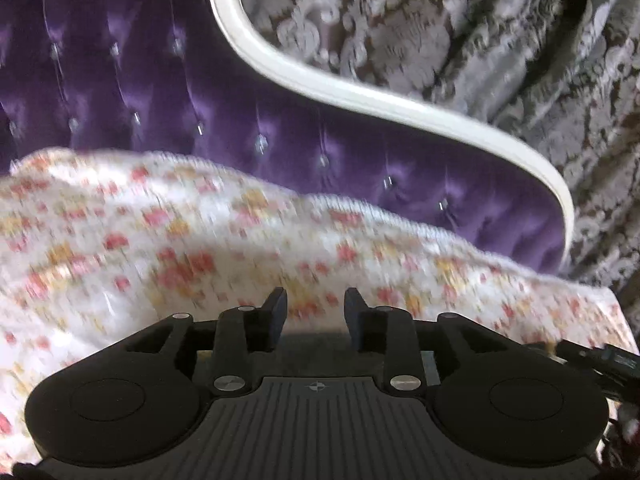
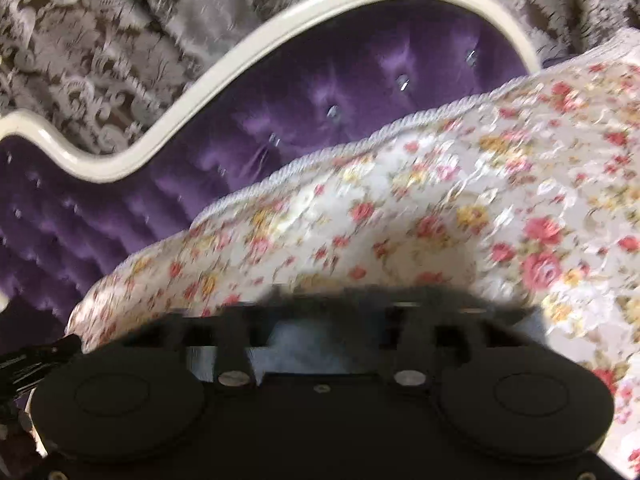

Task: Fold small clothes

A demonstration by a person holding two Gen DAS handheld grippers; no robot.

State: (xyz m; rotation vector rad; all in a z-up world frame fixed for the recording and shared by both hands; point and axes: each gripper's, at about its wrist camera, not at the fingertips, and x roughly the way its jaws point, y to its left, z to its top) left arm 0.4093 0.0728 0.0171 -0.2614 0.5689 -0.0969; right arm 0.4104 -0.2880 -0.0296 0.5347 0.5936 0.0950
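Small clothes: none identifiable in either view. The only fabric before me is a white quilted cover printed with small red, pink and yellow roses [image 1: 224, 240], edged with twisted white cord piping. It lies puckered and softly humped directly ahead of both tools; whether it is bedding or a garment I cannot tell.

My left gripper [image 1: 316, 312] hovers just above this floral fabric. Its two black, flat-faced fingers [image 1: 275, 308] stand apart with nothing between them.

My right gripper [image 2: 340, 300] is badly blurred. Its fingers are smeared into a dark band against the floral cover [image 2: 460, 208], so I cannot tell whether they are parted or closed. A pale bluish patch shows between the linkage arms, unidentifiable.

Beyond the fabric, ahead of both tools, rises a purple tufted velvet headboard [image 1: 192, 92] with glinting crystal buttons, bounded by a glossy cream curved frame [image 1: 360, 96]. Behind that hangs a grey-and-brown damask curtain [image 1: 500, 40] in loose vertical folds.
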